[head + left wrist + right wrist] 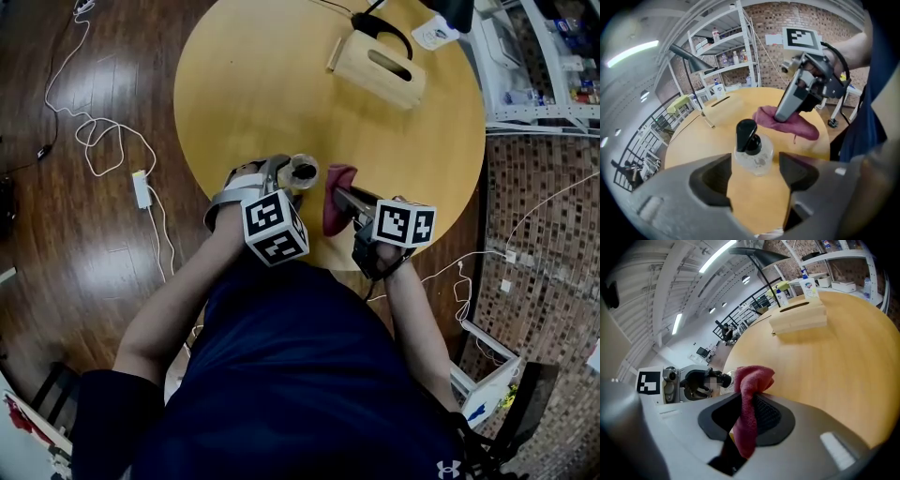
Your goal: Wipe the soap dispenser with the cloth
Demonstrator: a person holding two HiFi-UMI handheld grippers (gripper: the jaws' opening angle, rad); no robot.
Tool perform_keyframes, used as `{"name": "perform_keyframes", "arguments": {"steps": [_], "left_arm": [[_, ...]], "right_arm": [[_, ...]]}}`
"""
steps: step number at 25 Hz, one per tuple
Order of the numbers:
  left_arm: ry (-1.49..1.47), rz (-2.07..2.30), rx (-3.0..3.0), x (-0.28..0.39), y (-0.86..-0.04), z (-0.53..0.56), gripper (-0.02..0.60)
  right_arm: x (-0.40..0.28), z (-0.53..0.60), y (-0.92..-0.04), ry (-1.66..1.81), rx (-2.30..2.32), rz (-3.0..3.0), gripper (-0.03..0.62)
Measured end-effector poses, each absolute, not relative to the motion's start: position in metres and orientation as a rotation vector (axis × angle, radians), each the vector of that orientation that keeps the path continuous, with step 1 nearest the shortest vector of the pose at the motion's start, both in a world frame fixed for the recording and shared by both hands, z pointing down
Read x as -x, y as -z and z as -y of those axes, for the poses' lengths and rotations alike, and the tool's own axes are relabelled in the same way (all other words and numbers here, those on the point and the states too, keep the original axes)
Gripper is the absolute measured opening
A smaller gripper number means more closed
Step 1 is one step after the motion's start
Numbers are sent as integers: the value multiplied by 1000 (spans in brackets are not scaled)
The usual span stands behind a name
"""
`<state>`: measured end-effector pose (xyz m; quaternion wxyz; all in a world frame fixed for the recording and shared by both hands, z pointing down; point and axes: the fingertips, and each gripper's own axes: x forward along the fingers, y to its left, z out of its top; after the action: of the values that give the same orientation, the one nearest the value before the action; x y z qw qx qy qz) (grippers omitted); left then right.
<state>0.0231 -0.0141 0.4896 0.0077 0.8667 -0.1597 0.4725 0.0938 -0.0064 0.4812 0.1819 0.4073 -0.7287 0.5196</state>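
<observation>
A clear soap dispenser (pixel 302 172) with a black pump stands upright near the round wooden table's (pixel 253 84) front edge. In the left gripper view the dispenser (pixel 753 154) sits just beyond my left gripper (pixel 754 177), whose jaws stand wide apart on either side of it without touching. My right gripper (pixel 343 200) is shut on a dark red cloth (pixel 336 192) that hangs from its jaws just right of the dispenser. The cloth (pixel 749 401) is pinched between the pads of the right gripper (pixel 747 420). From the left gripper view the cloth (pixel 790 125) droops behind the dispenser.
A wooden box with a slot (pixel 380 67) lies at the table's far side beside a black lamp base (pixel 386 30). White shelving with bottles (pixel 548 66) stands to the right. Cables and a power strip (pixel 141 187) lie on the floor at the left.
</observation>
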Motion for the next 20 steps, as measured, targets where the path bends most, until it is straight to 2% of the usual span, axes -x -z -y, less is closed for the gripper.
{"name": "perform_keyframes", "arguments": {"steps": [14,20], "left_arm": [[-1508,348,-2683,-43,-515,26,331],[-1194,551,-2589,-32,-507,41,330]], "right_arm": [[-99,-6,-496,-1462,-1173,2035,82],[-110,-8,-505,-1470,-1238,2000,83]]}}
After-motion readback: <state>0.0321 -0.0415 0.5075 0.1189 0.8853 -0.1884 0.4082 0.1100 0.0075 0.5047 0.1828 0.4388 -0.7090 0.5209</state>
